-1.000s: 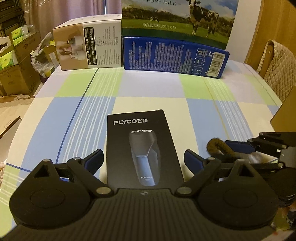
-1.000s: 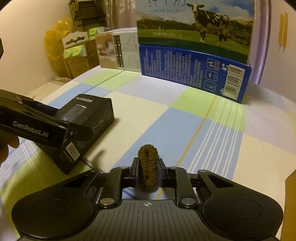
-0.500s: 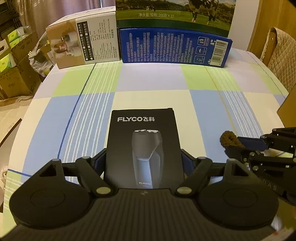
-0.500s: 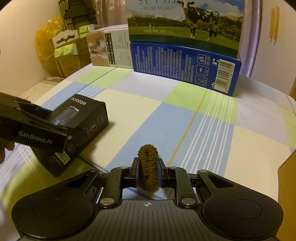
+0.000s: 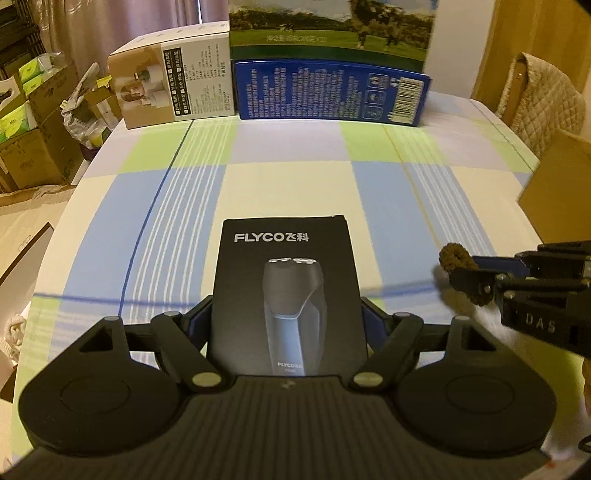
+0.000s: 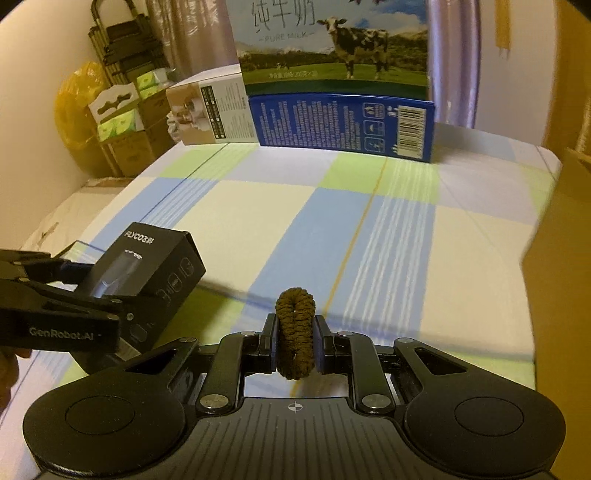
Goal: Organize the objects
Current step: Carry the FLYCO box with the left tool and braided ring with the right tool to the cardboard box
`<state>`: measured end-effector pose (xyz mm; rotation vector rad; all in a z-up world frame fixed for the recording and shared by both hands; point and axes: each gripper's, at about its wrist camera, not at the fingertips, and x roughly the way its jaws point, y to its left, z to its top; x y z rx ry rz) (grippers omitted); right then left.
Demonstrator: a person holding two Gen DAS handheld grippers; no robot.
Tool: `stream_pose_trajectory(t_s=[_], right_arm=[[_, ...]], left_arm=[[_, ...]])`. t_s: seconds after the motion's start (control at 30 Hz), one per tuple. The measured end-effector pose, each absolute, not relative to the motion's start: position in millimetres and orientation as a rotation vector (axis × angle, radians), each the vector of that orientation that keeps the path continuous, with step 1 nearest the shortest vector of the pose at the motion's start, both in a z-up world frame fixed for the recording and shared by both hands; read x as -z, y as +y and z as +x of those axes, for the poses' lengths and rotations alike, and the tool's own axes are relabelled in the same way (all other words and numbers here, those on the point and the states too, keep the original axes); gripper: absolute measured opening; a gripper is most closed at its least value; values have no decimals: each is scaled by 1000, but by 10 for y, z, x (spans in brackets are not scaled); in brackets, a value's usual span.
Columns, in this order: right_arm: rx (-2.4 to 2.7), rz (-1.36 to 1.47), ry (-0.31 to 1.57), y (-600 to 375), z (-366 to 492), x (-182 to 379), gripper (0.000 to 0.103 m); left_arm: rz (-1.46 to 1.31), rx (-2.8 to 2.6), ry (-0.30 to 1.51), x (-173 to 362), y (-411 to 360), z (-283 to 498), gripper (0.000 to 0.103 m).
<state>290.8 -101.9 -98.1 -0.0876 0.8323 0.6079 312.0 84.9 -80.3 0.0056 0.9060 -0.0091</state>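
A black FLYCO shaver box (image 5: 288, 295) sits between the blue pads of my left gripper (image 5: 286, 317), which is shut on its two long sides. The right wrist view shows that box (image 6: 162, 266) held tilted, a little above the checked tablecloth (image 6: 369, 240), with my left gripper (image 6: 99, 291) at the left edge. My right gripper (image 6: 295, 343) is shut on a brown braided hair tie (image 6: 295, 325), which stands upright between its pads. In the left wrist view the hair tie (image 5: 454, 254) and my right gripper (image 5: 476, 273) hang to the right of the box.
At the table's far edge stand a beige appliance box (image 5: 173, 92), a blue carton (image 5: 332, 92) and a tall milk case (image 5: 328, 33) behind it. A brown cardboard box (image 5: 557, 192) is at the right edge, a padded chair (image 5: 546, 107) beyond. Stacked cartons (image 5: 29, 147) fill the floor on the left.
My left gripper's jaws closed from wide open onto the shaver box and raised it off the cloth. The right gripper, still holding the hair tie, rose and rolled slightly.
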Motion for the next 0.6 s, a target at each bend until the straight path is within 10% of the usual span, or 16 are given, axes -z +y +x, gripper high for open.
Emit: stream_pose_trajectory(t_s=[0.6], right_arm=[[-501,2,823,-1812,1481,523,15]], left_arm=[[-102,24,935,533,346,1785,75]])
